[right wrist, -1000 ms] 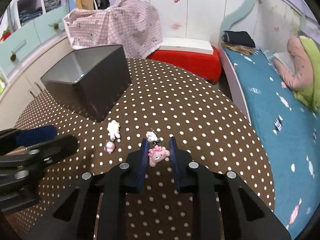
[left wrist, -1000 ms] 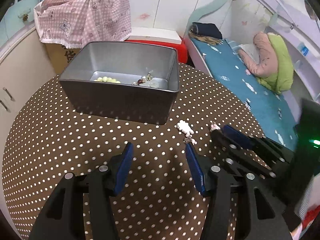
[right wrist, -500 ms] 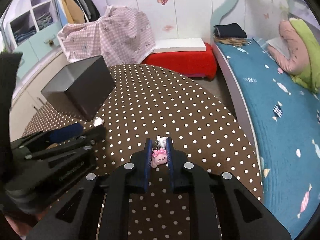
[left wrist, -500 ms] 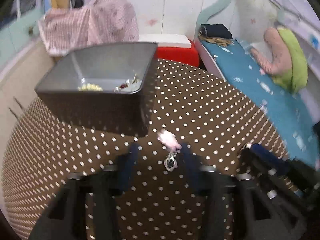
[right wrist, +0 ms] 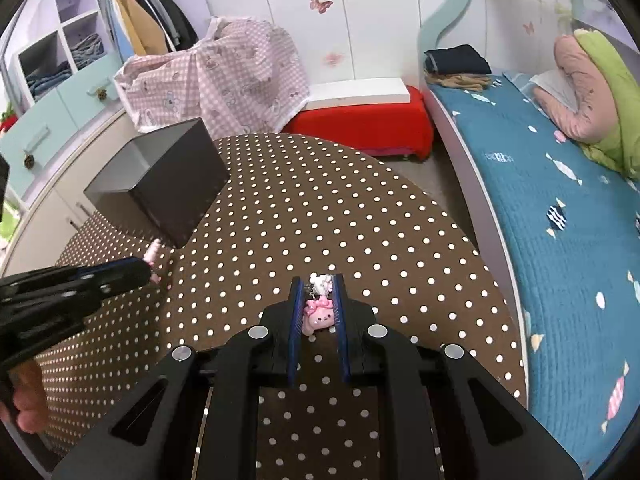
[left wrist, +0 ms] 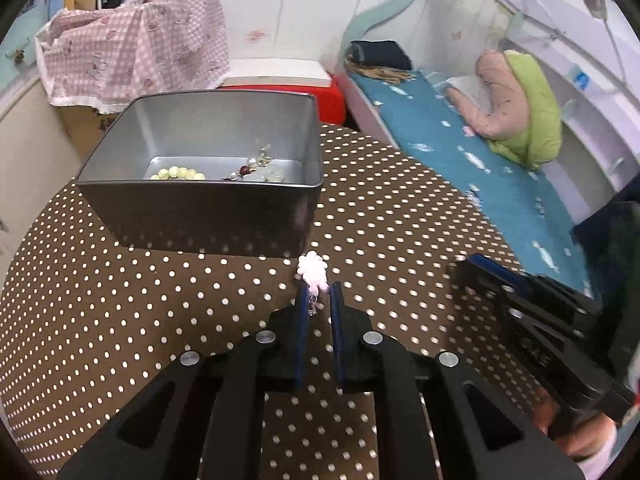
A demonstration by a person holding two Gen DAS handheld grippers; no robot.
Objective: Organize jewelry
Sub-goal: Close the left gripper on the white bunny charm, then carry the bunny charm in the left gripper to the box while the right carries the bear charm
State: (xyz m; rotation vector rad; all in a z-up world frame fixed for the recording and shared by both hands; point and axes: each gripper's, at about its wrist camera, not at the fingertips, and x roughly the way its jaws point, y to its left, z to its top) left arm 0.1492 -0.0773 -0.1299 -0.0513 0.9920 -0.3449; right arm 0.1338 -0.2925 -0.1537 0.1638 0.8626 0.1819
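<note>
My left gripper [left wrist: 318, 294] is shut on a pale pink charm [left wrist: 313, 272] with a small metal clasp, just in front of the grey metal box [left wrist: 192, 204]. The box holds a green bead bracelet [left wrist: 178, 174] and other jewelry [left wrist: 260, 168]. My right gripper [right wrist: 318, 292] is shut on a pink bow-topped charm [right wrist: 318, 316] with a white piece at its tip, above the dotted table. In the right wrist view the left gripper [right wrist: 150, 272] shows at the left with its charm near the box [right wrist: 160, 188].
The round table has a brown white-dotted cloth [left wrist: 120, 300]. A bed with a blue cover [right wrist: 560, 220] runs along the right. A red bench [right wrist: 360, 124] and a pink checked cover [right wrist: 216, 80] stand behind the table.
My left gripper has moved right onto the pale pink charm and shut on it. My right gripper has closed on the pink charm and lifted it.
</note>
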